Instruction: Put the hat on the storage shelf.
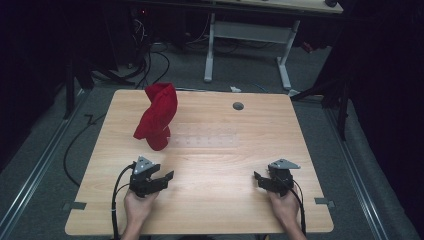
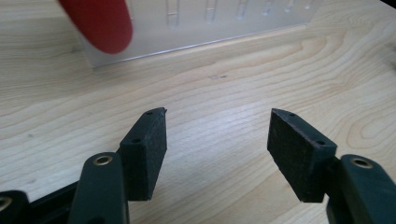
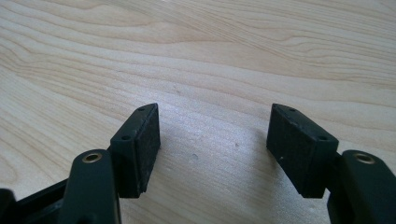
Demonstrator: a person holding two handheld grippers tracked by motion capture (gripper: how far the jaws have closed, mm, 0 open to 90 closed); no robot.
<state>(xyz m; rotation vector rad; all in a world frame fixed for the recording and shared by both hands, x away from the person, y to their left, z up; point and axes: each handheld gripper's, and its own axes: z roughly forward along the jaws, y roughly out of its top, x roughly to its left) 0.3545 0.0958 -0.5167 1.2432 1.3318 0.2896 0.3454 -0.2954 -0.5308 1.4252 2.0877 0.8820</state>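
Note:
A red cloth [image 1: 157,117] stands bunched up at the back left of the wooden table [image 1: 225,210], its lower end resting on the left end of a clear plastic rack [image 1: 207,135] with a row of slots. My left gripper [image 1: 167,178] is held near the front left, open with nothing between its jaws, short of the cloth. In the left gripper view its own gripper [image 2: 218,114] faces the rack [image 2: 201,23] and the cloth's red tip [image 2: 98,23]. My right gripper [image 1: 258,178] is at the front right, open and empty; the right gripper view shows that gripper [image 3: 215,109] over bare wood.
A grey round grommet [image 1: 238,106] is set into the table near its back edge. Behind the table stands a white desk frame [image 1: 282,55], and black cables [image 1: 150,65] lie on the floor. Metal rails run along the floor on both sides.

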